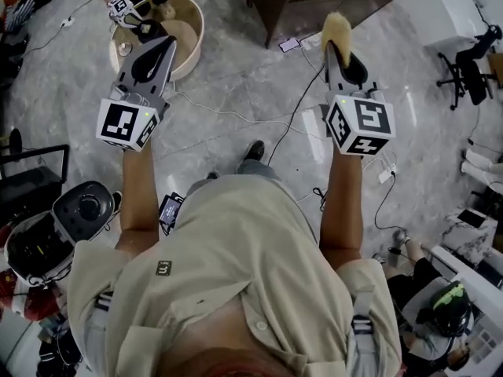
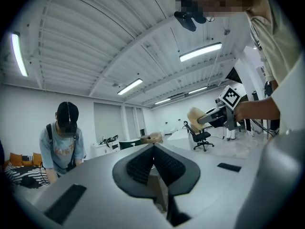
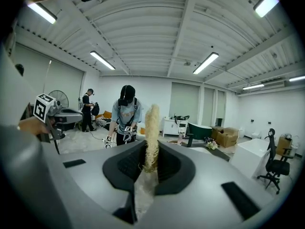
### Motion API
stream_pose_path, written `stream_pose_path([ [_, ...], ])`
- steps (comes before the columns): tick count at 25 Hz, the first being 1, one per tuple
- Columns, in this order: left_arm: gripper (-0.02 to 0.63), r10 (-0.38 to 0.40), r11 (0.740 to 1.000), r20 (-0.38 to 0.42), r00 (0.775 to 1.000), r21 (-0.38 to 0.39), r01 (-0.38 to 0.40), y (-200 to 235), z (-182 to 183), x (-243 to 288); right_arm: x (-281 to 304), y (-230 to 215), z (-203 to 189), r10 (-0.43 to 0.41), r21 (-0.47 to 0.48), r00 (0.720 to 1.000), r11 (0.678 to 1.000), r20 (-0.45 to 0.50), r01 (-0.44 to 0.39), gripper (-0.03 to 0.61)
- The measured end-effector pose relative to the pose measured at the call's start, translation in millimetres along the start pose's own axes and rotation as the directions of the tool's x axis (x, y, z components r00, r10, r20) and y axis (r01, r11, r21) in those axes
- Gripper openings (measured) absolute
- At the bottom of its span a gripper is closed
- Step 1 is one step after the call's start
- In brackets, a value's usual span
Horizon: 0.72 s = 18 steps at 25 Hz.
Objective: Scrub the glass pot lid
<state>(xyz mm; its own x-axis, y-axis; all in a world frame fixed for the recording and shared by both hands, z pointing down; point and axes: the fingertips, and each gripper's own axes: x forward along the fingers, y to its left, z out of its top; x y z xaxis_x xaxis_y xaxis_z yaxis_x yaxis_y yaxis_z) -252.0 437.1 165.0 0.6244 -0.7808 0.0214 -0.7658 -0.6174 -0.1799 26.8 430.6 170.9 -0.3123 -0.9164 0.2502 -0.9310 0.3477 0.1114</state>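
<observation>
I hold both grippers up over the floor, pointing forward. My left gripper (image 1: 159, 41) (image 2: 153, 149) is shut, its black jaws pressed together with nothing between them. My right gripper (image 1: 335, 47) (image 3: 150, 152) is shut on a pale yellow fibrous scrubbing sponge (image 1: 336, 27) (image 3: 152, 130) that sticks up out of the jaws. The left gripper view shows the right gripper (image 2: 217, 114) with the sponge (image 2: 195, 116) off to the right. No glass pot lid shows in any view.
A round beige tub (image 1: 194, 16) stands on the floor ahead left, with another person's gloved hand (image 1: 119, 8) at it. A dark table (image 1: 271, 10) is ahead, cables (image 1: 228, 112) cross the floor, an office chair (image 1: 471, 65) stands right, and camera gear (image 1: 78, 210) left.
</observation>
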Motion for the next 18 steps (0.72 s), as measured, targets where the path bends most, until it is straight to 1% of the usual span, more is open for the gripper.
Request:
stream_pose_path([
  [3,0.015,0.022,1.000,-0.024,0.999,-0.011,-0.022,0.0,-4.3,25.7,23.5,-23.4,-3.1,0.031,0.008,1.000,0.999,-0.005,-0.031,0.049],
  [9,0.015,0.060,0.998,-0.052,0.997,-0.004,-0.060,-4.5,-19.4,65.9,57.6,-63.8,-13.1,0.069,0.015,0.998,0.998,0.011,-0.069,0.048],
  [14,0.015,0.031,1.000,-0.065,0.997,0.009,-0.030,-14.5,-31.2,98.5,70.1,-92.8,-29.5,0.054,0.043,0.999,0.998,0.005,-0.054,0.049],
  [18,0.015,-0.004,1.000,-0.078,0.997,0.007,0.004,-11.3,-37.2,132.3,87.8,-112.8,-42.2,0.037,0.068,0.999,0.997,-0.017,-0.036,0.049],
])
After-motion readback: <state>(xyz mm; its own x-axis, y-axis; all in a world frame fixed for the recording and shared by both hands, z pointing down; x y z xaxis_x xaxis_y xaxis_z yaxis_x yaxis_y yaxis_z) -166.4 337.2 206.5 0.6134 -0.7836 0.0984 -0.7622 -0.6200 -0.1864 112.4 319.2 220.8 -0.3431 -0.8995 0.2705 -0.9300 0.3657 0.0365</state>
